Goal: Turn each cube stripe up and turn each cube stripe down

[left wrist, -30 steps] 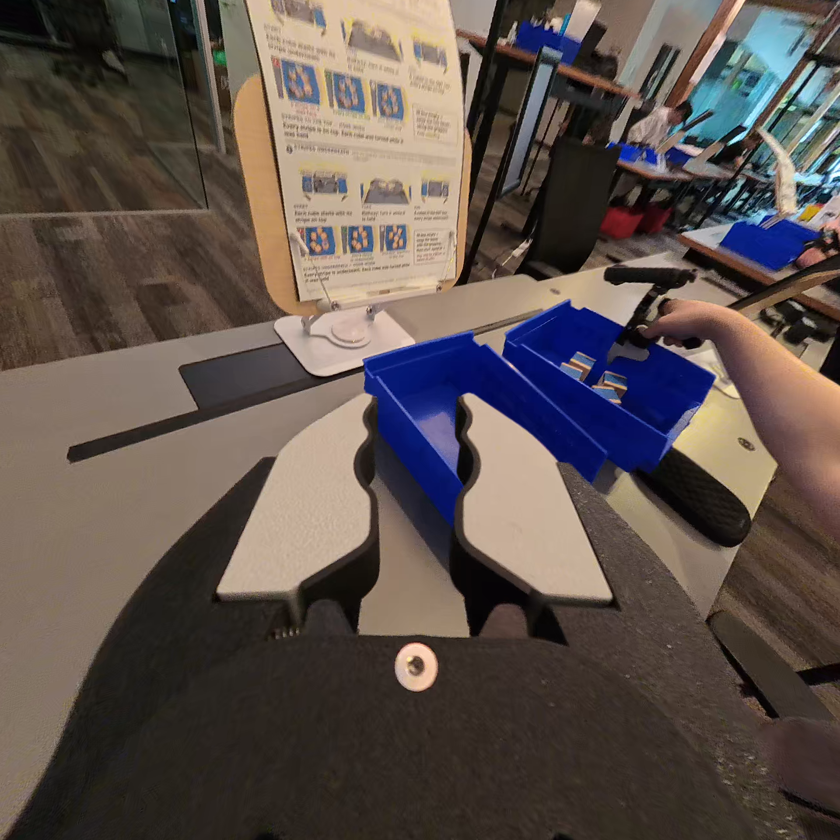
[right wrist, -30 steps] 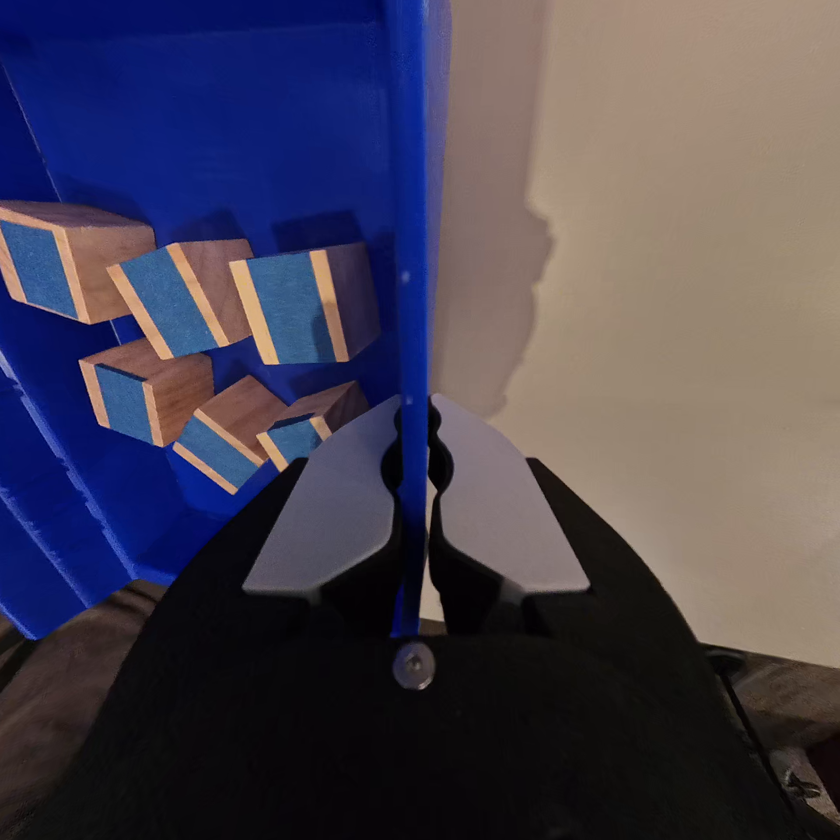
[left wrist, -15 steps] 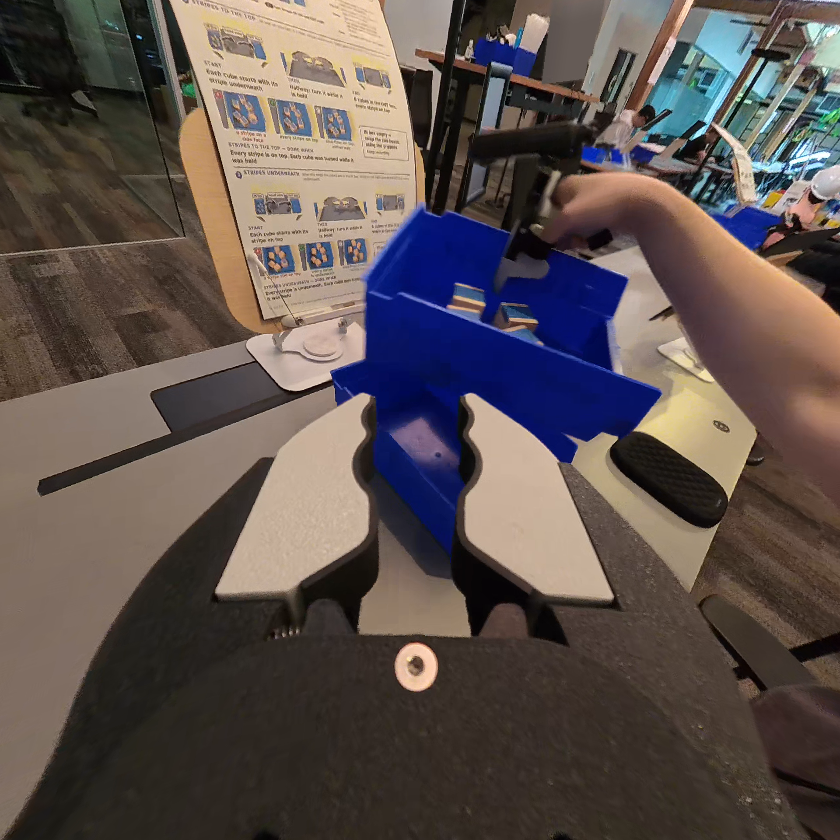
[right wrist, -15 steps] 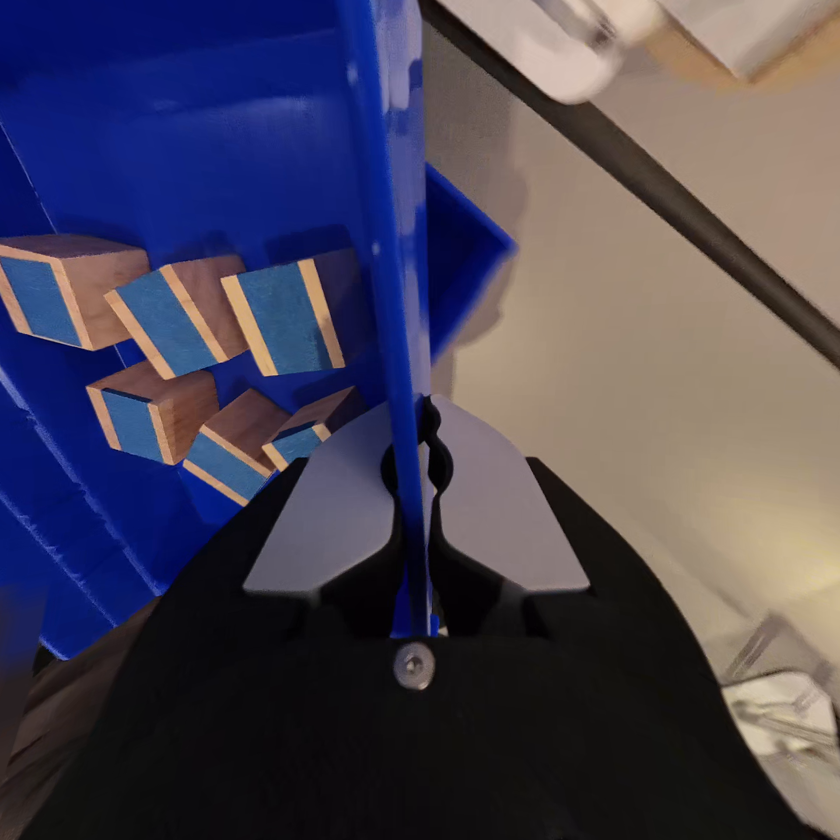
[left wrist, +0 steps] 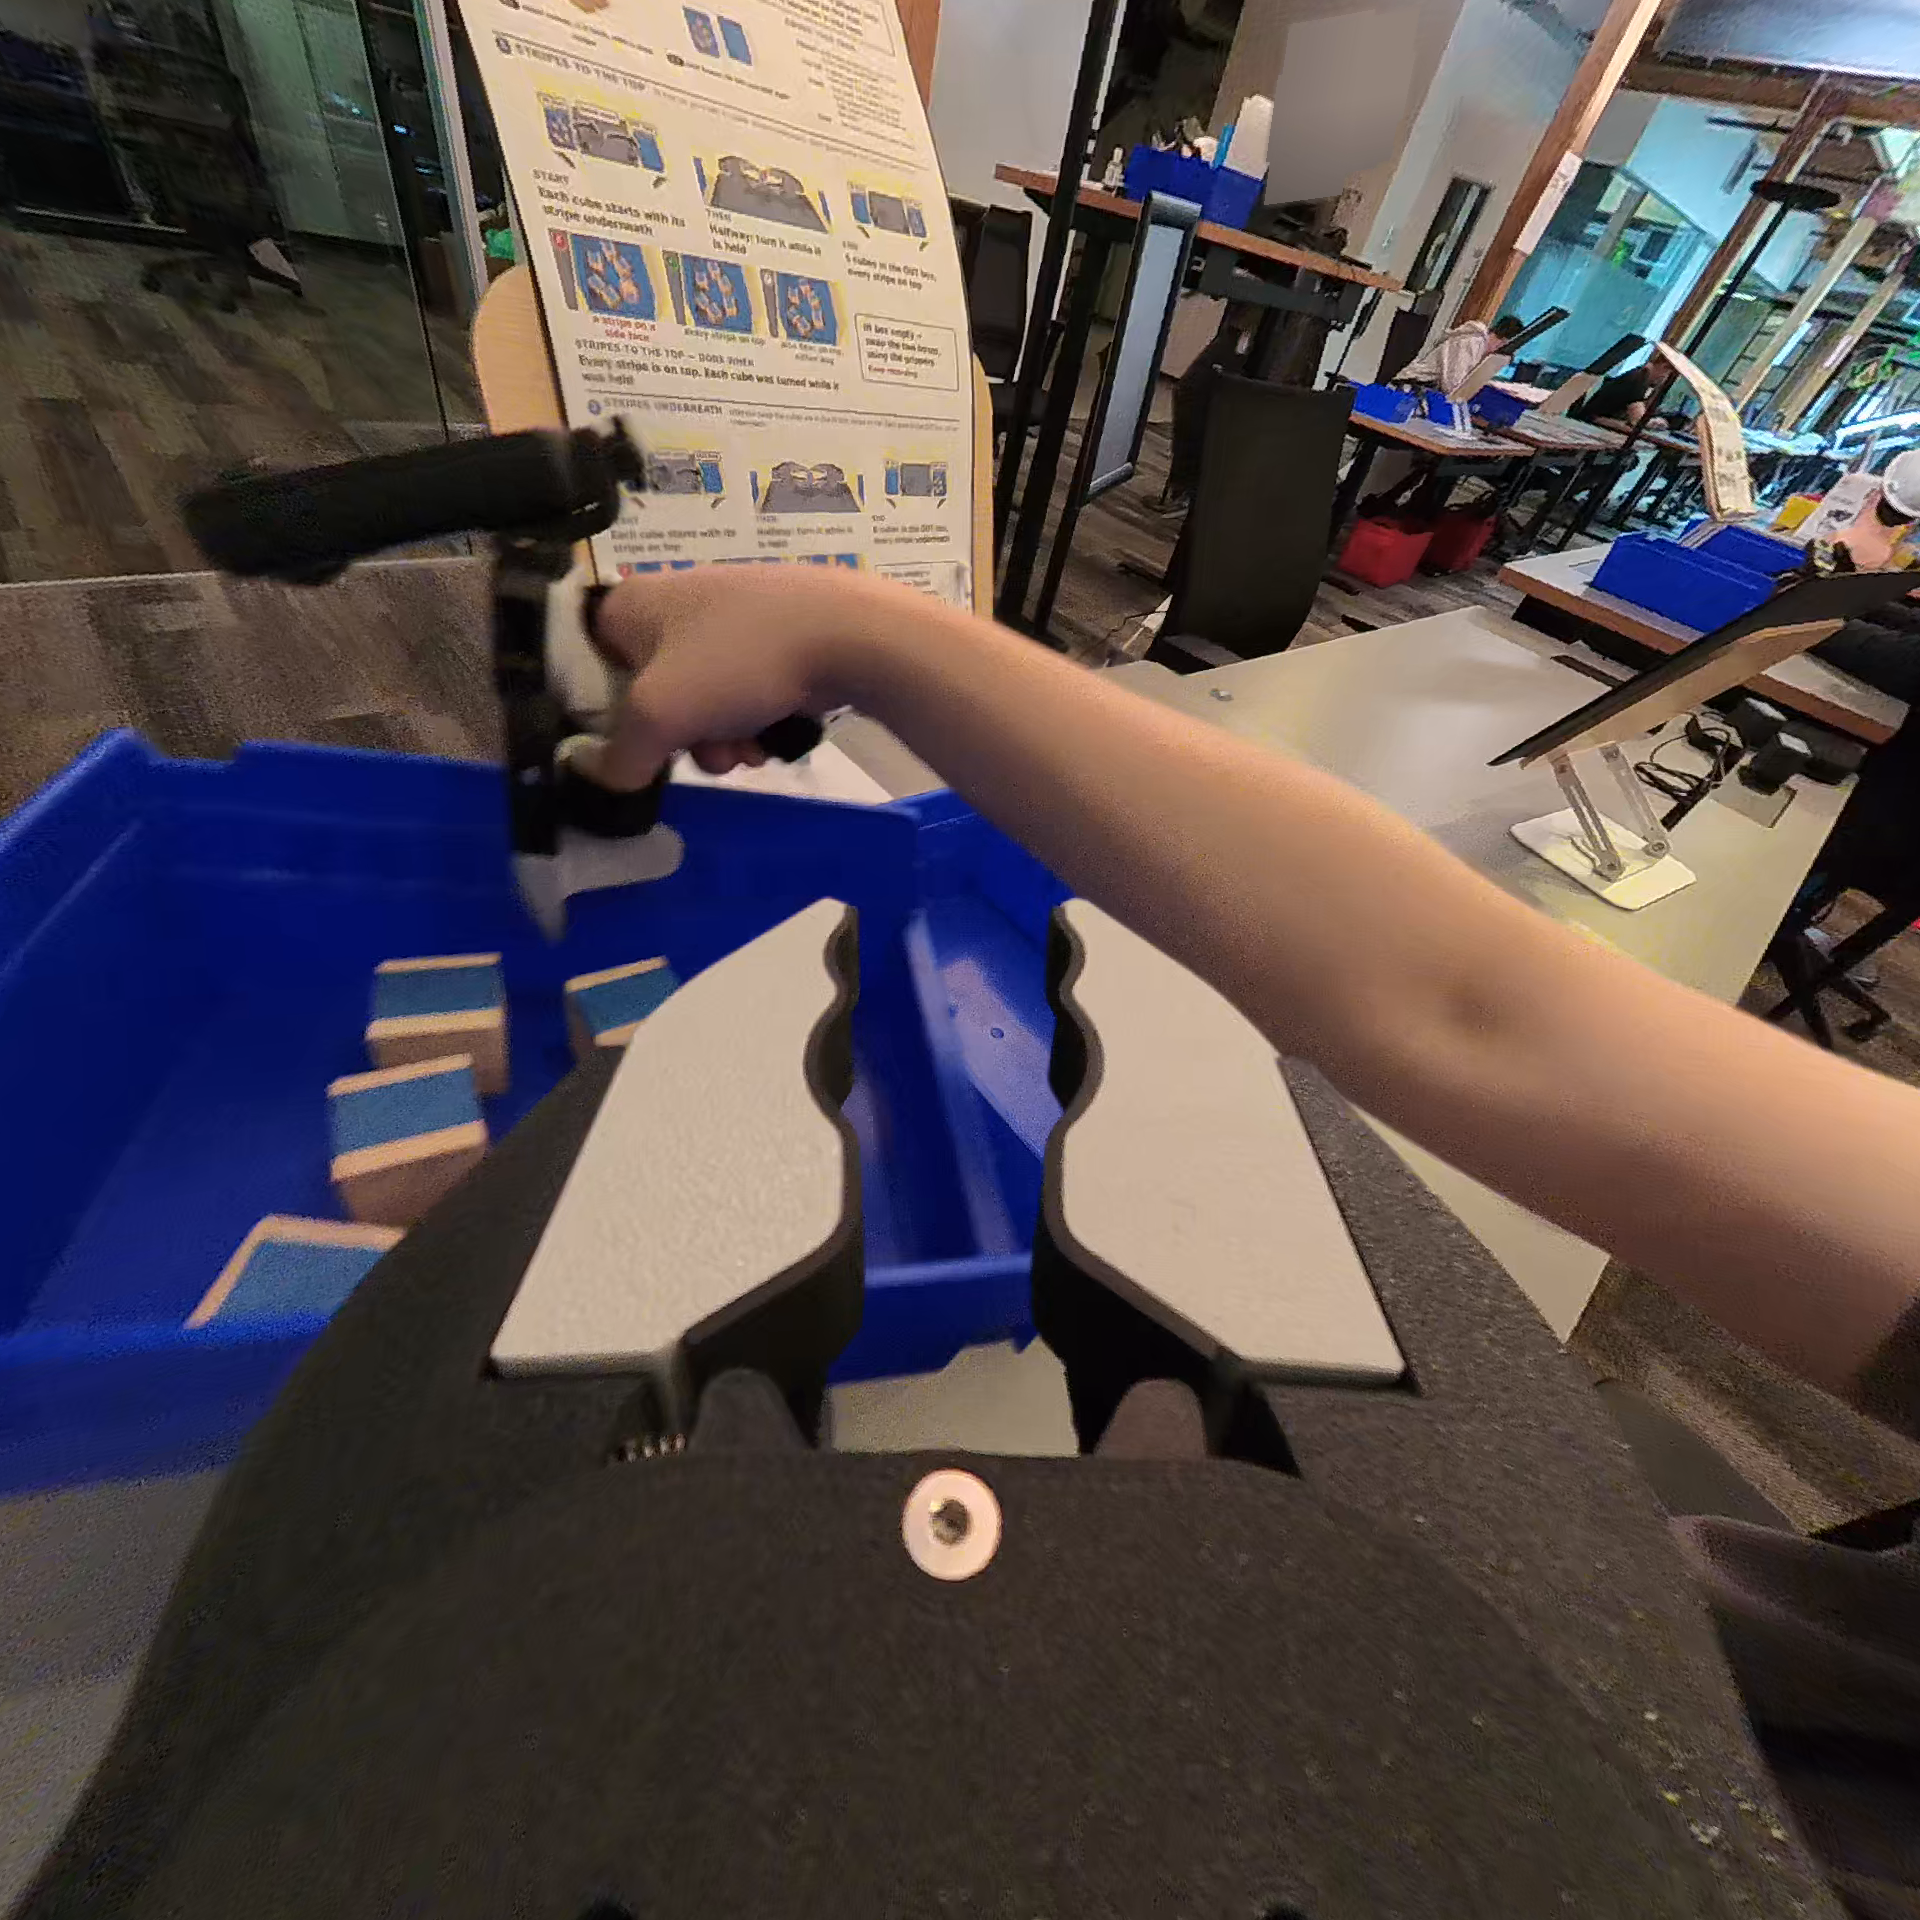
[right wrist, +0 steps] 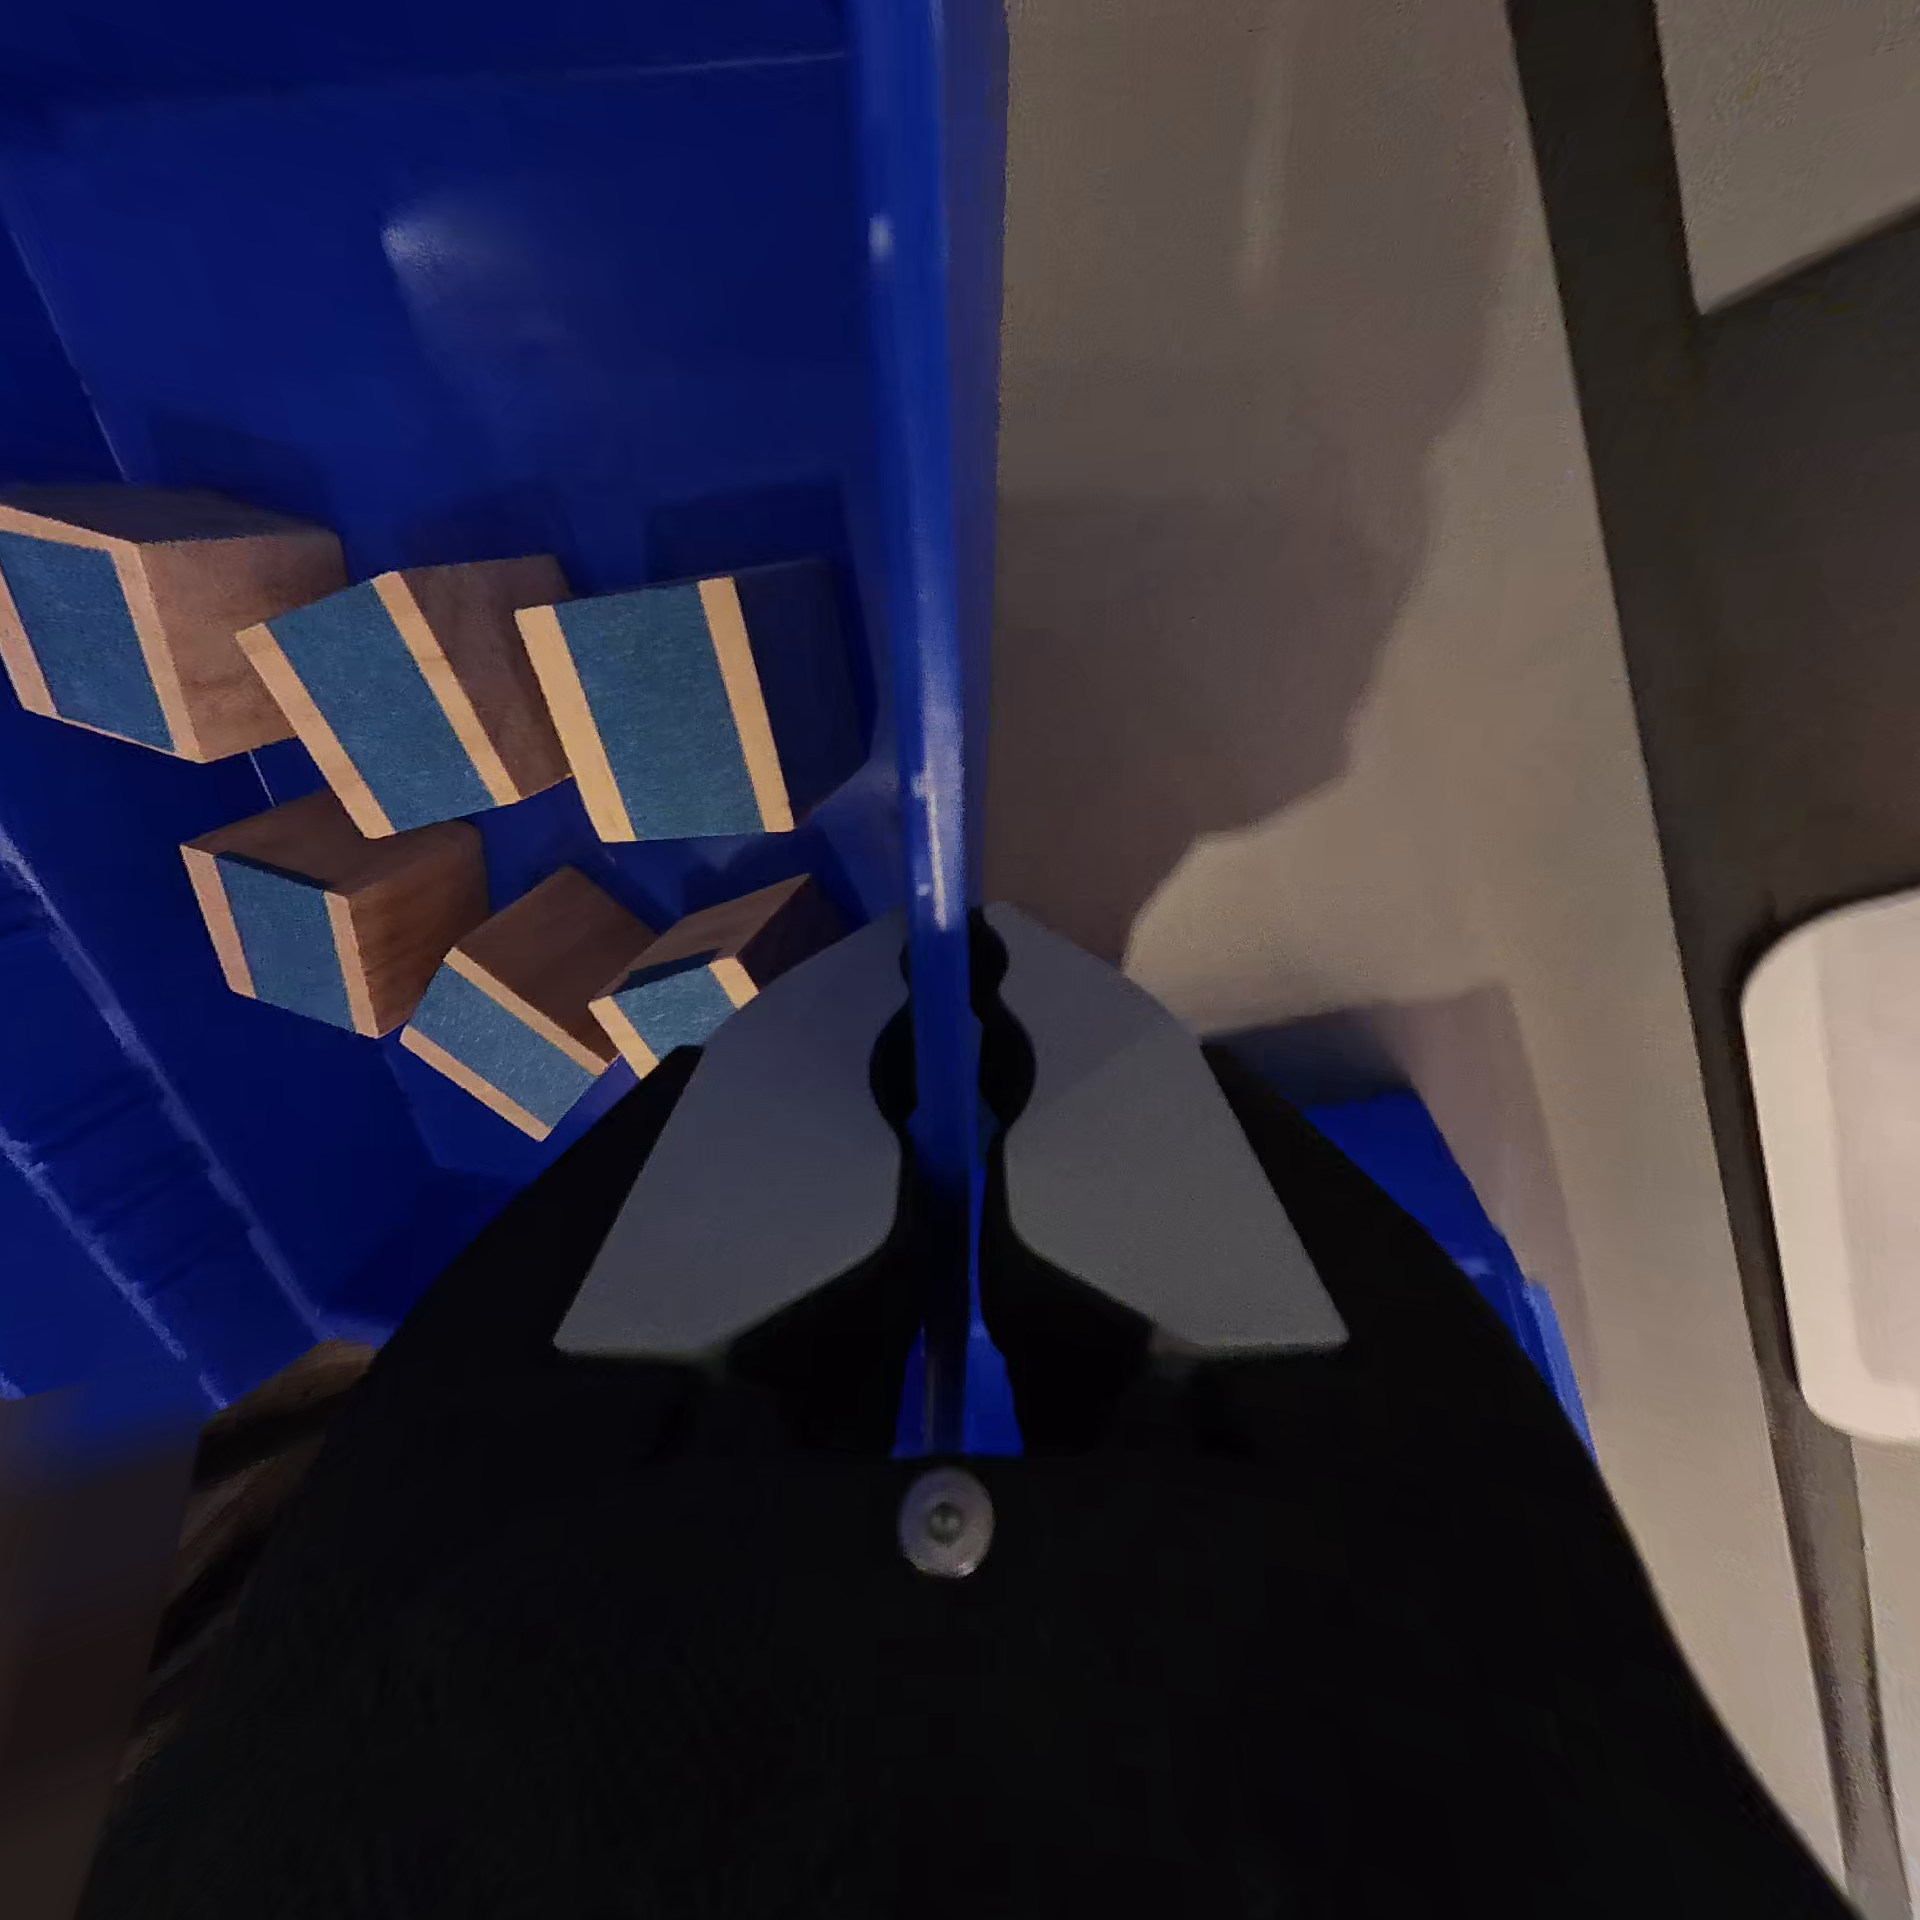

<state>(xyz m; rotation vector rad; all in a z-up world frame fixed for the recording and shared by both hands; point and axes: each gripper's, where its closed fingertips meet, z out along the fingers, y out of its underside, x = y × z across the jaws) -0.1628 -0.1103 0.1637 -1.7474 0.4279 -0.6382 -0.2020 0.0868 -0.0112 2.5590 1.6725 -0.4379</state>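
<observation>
A blue bin holds several wooden cubes, each with a blue stripe facing up, such as one cube in the left wrist view and one cube in the right wrist view. My right gripper is shut on this bin's thin side wall; it also shows in the left wrist view, held by a hand at the bin's far wall. My left gripper is open and empty. A second, empty blue bin lies between its fingers, right of the cube bin.
The bins are over a grey table. An instruction poster on a stand rises behind the bins; its white base and a dark strip show to the right. A person's forearm crosses above the empty bin.
My right gripper lifted the cube bin from the right of the empty bin and carried it over to the left. My left gripper stayed open and moved closer to the bins.
</observation>
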